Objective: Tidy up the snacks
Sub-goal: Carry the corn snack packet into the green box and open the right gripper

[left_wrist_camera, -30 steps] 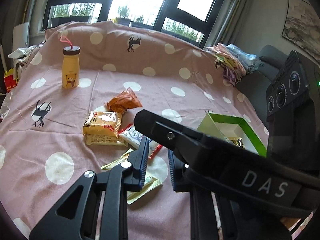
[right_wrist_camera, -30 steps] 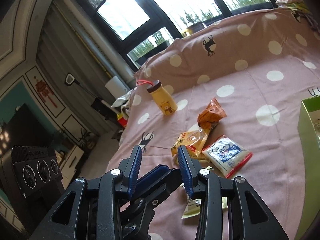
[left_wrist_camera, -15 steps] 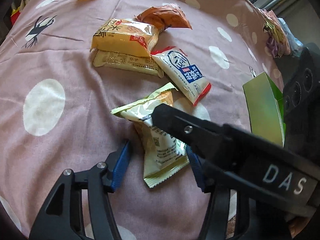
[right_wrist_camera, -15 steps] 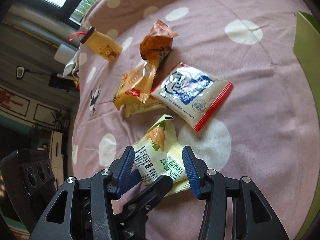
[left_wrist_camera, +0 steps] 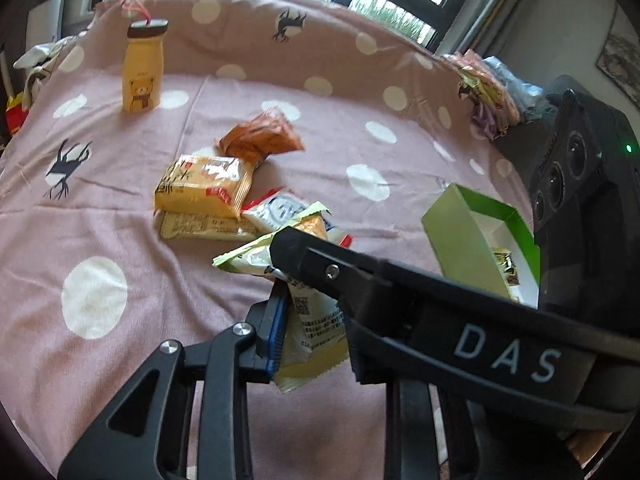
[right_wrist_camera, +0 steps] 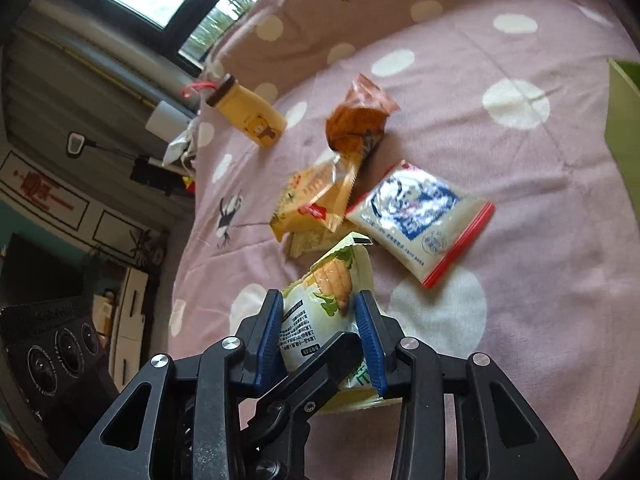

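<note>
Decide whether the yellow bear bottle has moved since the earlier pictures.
No. The yellow bear bottle stands upright on the same spot as before, with the same white dot of the cloth just right of its base.

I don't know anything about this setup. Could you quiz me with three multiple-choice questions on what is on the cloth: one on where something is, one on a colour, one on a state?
1. What is inside the green box?
A. the bear bottle
B. one small snack
C. a stack of yellow packets

2. What colour is the sealed edge of the white-and-blue packet?
A. red
B. green
C. black

3. How is the bear bottle placed?
A. lying on its side
B. upside down
C. standing upright, cap on top

Answers:
1 B: the left wrist view shows a single small snack against the box's white inside.
2 A: a red strip runs along the packet's near edge.
3 C: in the left wrist view it stands on its base on the cloth, with the brown cap at the top.
</note>
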Available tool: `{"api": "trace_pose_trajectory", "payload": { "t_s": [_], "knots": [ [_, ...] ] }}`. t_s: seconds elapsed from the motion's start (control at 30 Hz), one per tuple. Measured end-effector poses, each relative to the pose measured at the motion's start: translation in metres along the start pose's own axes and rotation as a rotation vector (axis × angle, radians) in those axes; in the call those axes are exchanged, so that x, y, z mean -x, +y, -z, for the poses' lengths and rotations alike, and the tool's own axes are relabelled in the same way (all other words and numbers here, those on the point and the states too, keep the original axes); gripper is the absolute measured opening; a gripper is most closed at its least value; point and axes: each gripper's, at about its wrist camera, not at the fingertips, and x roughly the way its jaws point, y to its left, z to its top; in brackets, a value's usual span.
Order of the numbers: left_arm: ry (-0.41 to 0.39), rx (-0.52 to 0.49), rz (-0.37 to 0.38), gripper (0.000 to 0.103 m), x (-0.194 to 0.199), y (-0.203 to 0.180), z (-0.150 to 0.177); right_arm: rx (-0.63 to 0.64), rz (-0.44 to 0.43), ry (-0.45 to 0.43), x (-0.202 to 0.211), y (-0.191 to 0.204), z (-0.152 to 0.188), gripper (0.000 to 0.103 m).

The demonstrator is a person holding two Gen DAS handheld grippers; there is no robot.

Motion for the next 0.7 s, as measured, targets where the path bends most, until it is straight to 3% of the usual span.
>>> {"api": "trace_pose_trajectory", "payload": {
  "t_s": [0.03, 0.07, 0.13, 0.33, 0.43, 0.7],
  "knots": [
    [-0.031, -0.013, 0.017, 0.023, 0.006, -0.004, -0.001, 0.038, 0.013, -0.068, 0.020, 0.010, 0.001, 0.041],
    [-0.058, -0.020, 0.032, 0.023, 0.011, -0.008, -0.002, 0.038, 0.013, -0.068, 0.020, 0.010, 0.001, 0.041],
    [-0.112, -0.039, 0.059, 0.023, 0.022, -0.016, -0.003, 0.087, 0.029, -0.150, 0.046, 0.021, 0.000, 0.041],
    [-0.201, -0.097, 0.123, 0.023, 0.038, -0.045, -0.013, 0.129, 0.056, -0.242, 0.079, 0.029, -0.001, 0.041],
    [-0.216, -0.132, 0.159, 0.023, 0.040, -0.061, -0.016, 0.143, 0.081, -0.323, 0.106, 0.028, 0.000, 0.041],
    [-0.185, -0.235, 0.247, 0.023, 0.023, -0.113, -0.022, 0.072, 0.129, -0.419, 0.147, 0.002, -0.002, 0.041]
  ]
}}
